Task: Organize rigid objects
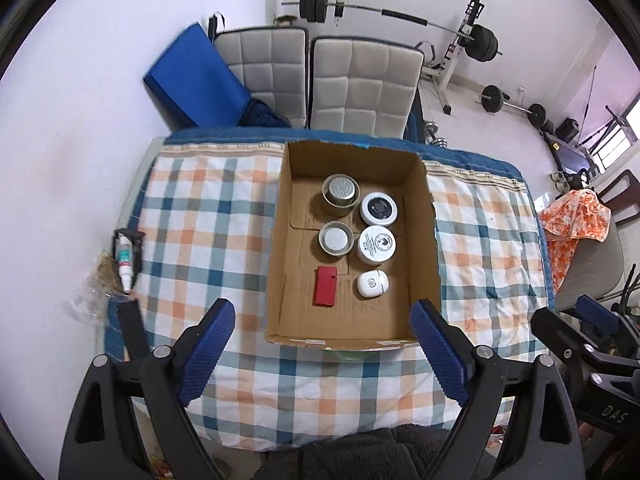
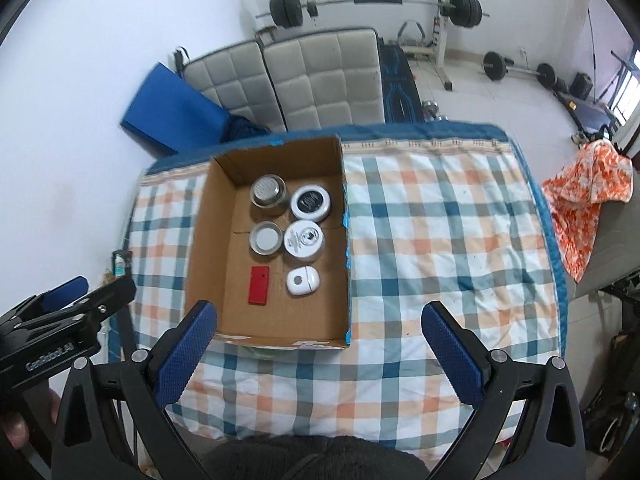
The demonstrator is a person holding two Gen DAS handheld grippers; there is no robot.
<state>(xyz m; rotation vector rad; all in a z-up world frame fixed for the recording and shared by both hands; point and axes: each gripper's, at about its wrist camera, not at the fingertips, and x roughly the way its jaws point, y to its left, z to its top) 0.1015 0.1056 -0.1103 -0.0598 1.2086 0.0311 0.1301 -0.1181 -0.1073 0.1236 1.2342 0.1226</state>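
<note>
Both tools empty and spread wide: left gripper (image 1: 322, 320) with jaws far apart and nothing between them, right gripper (image 2: 320, 324) the same, each hanging well above the cardboard box (image 1: 276, 248) and aimed steeply down at it. Inside the box, six pieces in two tidy columns: steel tin with a perforated top (image 1: 341, 191) toward the far wall, open shallow tin (image 1: 336, 238) just nearer, red flat case (image 1: 325, 285) nearest the front wall; alongside, black-topped white jar (image 1: 378, 209), white-lidded jar (image 1: 376, 243) and small white pod (image 1: 373, 283). Looks essentially finished, judging by the bare checked cloth (image 1: 208, 216) on either side of the box. Risks from here mostly self-made. Reaching back in with such wide jaws likely to clip a box wall and shove the whole box across the cloth, scattering the rows. Tins and jars touching or nearly so, hence little room for a finger between them; knocking one probably nudges its neighbour. Beyond the box's left side, at the cloth's edge, a small white tube (image 1: 124, 265) in a black holder: easily brushed off by a careless swing of the left tool. Whether it belongs to the task, impossible to say.
</note>
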